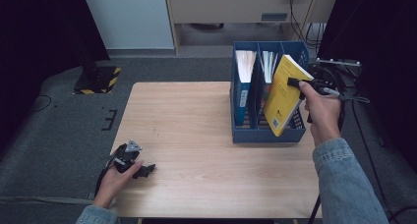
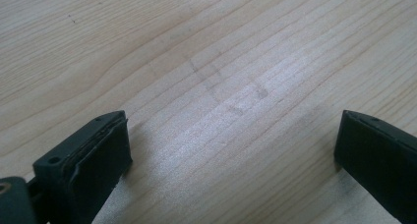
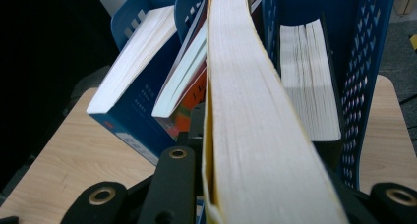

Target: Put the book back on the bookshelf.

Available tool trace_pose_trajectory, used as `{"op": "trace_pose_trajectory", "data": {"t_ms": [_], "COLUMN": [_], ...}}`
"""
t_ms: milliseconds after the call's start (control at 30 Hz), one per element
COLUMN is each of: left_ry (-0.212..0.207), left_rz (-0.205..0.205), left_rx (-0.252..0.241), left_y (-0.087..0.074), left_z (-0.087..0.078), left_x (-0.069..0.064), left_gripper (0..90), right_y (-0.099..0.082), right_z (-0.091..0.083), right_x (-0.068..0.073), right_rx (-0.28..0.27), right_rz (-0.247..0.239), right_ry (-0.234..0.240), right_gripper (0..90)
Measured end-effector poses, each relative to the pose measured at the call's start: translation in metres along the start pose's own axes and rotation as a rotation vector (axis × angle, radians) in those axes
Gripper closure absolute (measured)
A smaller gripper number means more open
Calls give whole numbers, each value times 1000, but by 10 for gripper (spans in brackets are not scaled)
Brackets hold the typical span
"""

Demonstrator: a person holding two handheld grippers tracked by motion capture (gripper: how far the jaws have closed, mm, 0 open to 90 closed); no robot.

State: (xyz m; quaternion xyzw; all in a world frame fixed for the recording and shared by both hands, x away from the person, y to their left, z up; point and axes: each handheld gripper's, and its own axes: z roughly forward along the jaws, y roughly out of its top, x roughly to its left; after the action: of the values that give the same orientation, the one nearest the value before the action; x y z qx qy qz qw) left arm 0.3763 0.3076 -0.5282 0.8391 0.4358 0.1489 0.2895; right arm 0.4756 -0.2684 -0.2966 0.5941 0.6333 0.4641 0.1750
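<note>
At the near left, the left hand-held gripper [image 1: 140, 169] rests idle on the pale wooden tabletop [image 1: 196, 135], its jaws released and wide apart with nothing between them. At the far right, the right hand-held gripper [image 1: 295, 82] grasps the thick yellow paperback book [image 1: 284, 94] by its top edge. The book is tilted, with its lower corner in the rightmost compartment of the blue plastic three-slot file rack [image 1: 268, 134], probably so it can slide in beside the books already standing there.

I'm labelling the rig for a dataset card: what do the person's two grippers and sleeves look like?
Both grippers are black two-jaw tools. The left gripper carries a grey three-cornered plate on top; its jaws are blocky with flat pads. The right gripper has brass-coloured rivets near its jaws and trails a black cable. Both sleeves are blue denim.
</note>
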Motion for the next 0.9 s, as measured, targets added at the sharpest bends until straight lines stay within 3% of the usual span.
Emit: {"op": "trace_pose_trajectory", "data": {"t_ms": [467, 900], "left_ry": [0, -1], "left_rz": [3, 5], "left_rx": [2, 3], "left_y": [0, 0], "left_z": [0, 0], "left_x": [0, 0], "left_gripper": [0, 0], "right_y": [1, -1], "right_z": [18, 35], "right_x": [8, 10], "right_rx": [-85, -109], "right_rz": [20, 12], "right_ry": [3, 7], "right_gripper": [751, 748]}}
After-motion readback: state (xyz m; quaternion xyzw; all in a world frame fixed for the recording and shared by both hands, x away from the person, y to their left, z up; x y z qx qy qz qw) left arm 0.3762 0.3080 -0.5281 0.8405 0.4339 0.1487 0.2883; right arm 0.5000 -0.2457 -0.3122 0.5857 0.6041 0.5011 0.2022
